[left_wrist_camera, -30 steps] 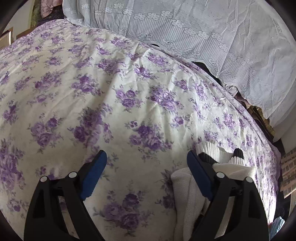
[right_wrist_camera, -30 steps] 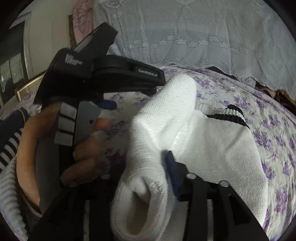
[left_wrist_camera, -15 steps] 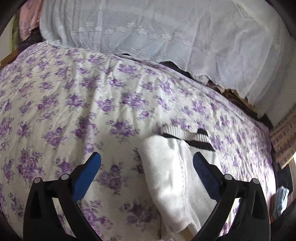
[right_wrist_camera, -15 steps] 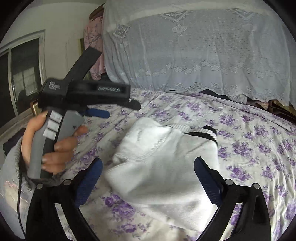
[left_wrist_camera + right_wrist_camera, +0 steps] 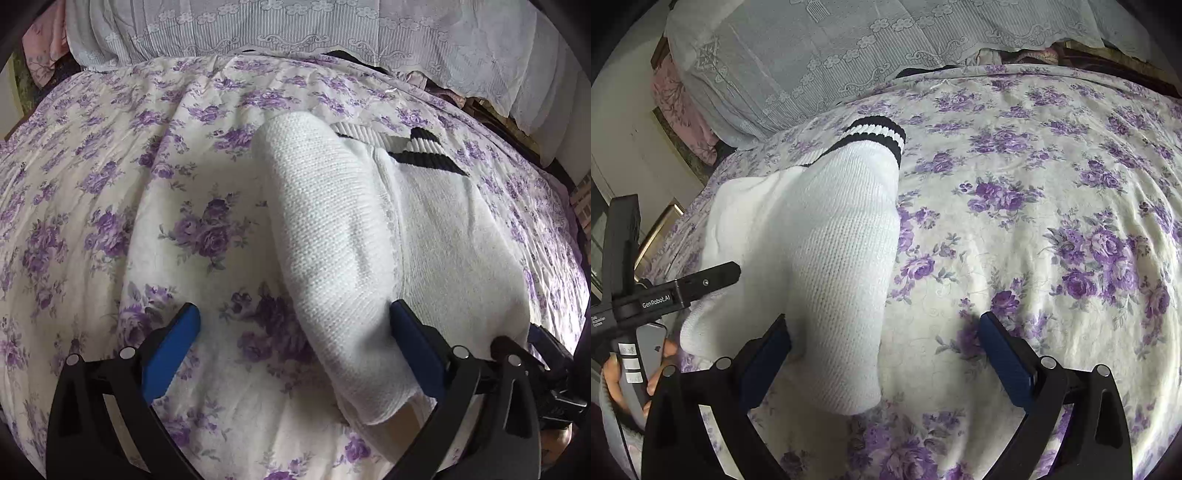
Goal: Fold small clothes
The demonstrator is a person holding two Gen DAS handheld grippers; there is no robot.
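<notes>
Left wrist view: we see the folded white socks lying on the flowered bedspread, with our left gripper spread wide around the near end, pads not pressing. Our right gripper also gapes, empty, beside them.

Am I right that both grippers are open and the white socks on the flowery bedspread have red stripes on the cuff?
Nearly. The stripes are black, not red: the right wrist view shows two black bands on the cuff of the white socks. The rest holds: the left gripper and right gripper are open, and the socks lie on the flowery bedspread.
</notes>
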